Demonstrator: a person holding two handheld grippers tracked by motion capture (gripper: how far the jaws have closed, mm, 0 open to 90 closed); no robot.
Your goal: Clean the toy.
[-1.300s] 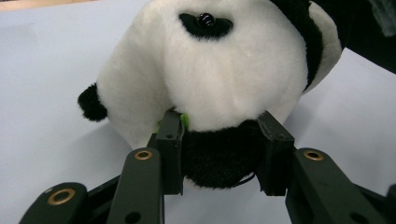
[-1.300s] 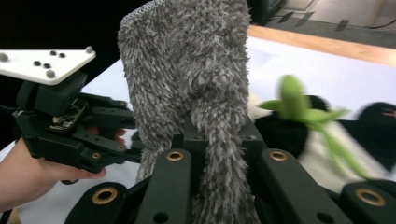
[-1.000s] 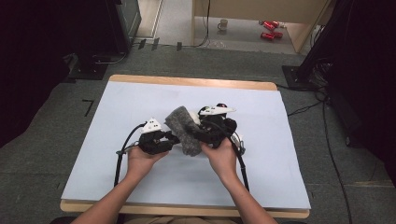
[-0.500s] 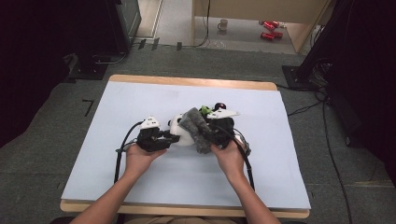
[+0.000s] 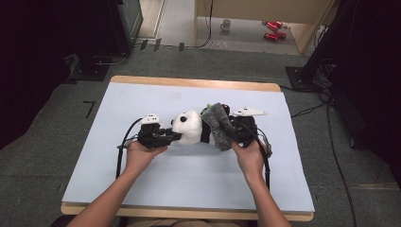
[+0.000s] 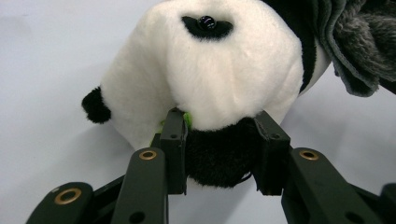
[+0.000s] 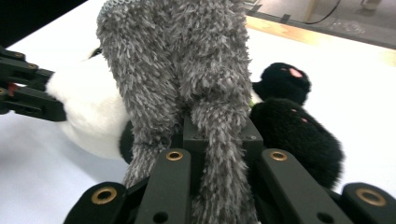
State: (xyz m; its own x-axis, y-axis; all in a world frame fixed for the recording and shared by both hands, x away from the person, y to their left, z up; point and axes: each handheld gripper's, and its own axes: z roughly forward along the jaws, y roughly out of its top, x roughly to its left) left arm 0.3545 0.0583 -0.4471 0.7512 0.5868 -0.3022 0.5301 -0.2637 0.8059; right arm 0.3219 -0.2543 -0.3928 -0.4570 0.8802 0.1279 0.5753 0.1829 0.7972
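Left of centre in the high view, left gripper [image 5: 166, 136] clamped on the panda [image 5: 188, 127], its black ear squeezed between the pads. Grey cloth [image 5: 218, 126], draped over the panda earlier, now dragged rightward, face uncovered. Right of centre, right gripper [image 5: 234, 134] pinching that cloth tight; uncovering probably half done.

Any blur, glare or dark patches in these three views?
High view: table evenly lit, no glare, surroundings left and right nearly black, picture soft overall. Left gripper view: panda toy sharp, faint shadow beneath it, jaws at the bottom slightly soft. Right gripper view: grey fuzzy cloth crisp, the floor beyond the table blurred.
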